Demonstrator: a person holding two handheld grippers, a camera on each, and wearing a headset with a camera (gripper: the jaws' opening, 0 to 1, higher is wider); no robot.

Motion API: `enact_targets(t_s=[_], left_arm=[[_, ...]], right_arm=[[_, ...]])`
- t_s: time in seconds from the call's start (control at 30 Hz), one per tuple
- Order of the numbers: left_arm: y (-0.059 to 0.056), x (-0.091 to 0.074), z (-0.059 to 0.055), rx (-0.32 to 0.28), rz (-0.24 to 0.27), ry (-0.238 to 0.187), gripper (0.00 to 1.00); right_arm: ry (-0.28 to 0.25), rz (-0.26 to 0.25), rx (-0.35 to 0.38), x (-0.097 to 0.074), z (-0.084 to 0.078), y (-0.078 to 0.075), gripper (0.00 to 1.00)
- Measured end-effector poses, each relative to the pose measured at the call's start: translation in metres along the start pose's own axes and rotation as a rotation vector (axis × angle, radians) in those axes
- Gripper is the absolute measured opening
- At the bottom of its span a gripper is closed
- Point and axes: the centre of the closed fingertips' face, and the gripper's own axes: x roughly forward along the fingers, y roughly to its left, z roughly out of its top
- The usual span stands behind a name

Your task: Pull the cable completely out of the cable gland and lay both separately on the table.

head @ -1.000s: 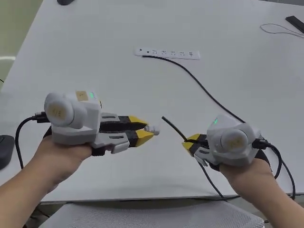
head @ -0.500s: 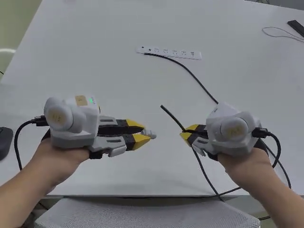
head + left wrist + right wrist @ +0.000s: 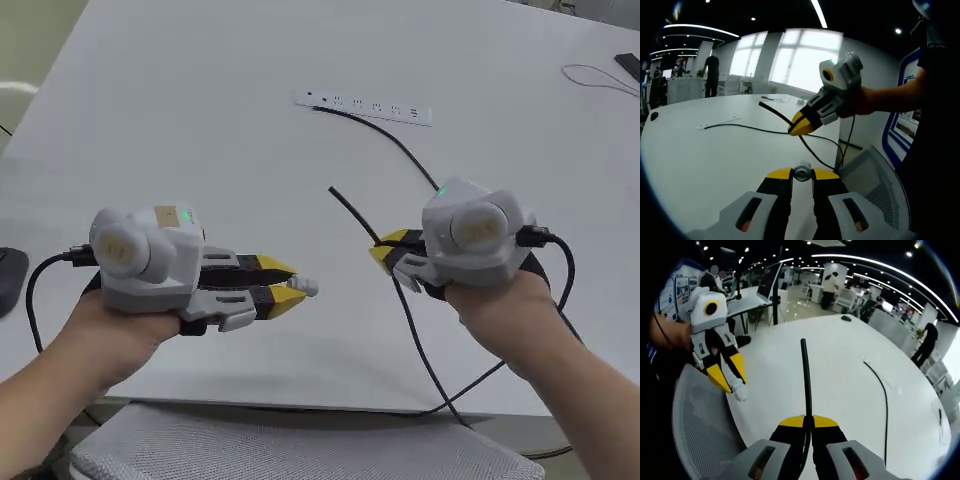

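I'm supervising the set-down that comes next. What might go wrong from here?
The gland, small and round, is pinched by the left gripper close to the table's near edge; once released it might roll off onto the chair. The cable in the right gripper trails over that edge, so its hanging part may drag it off.

Black cable [image 3: 352,213] and silvery-grey cable gland [image 3: 304,288], gripped in yellow-and-black jaws, stand out against the plain white bench [image 3: 200,120].

right gripper [image 3: 379,253] | lifted away | cable [image 3: 351,212] tip farther from cable gland [image 3: 306,288]
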Motion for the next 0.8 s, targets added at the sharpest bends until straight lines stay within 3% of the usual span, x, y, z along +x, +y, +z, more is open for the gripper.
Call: enact_targets(t_s=[0.47,0.8], left_arm=[[0.012,-0.004,-0.025,-0.005,-0.008,0.016,0.15],[0.022,-0.007,-0.049,-0.006,-0.016,0.046,0.15]], right_arm=[[0.004,0.022,-0.069,0.037,0.03,0.0,0.0],[0.02,0.083,-0.139,0.08,0.05,0.014,0.0]])
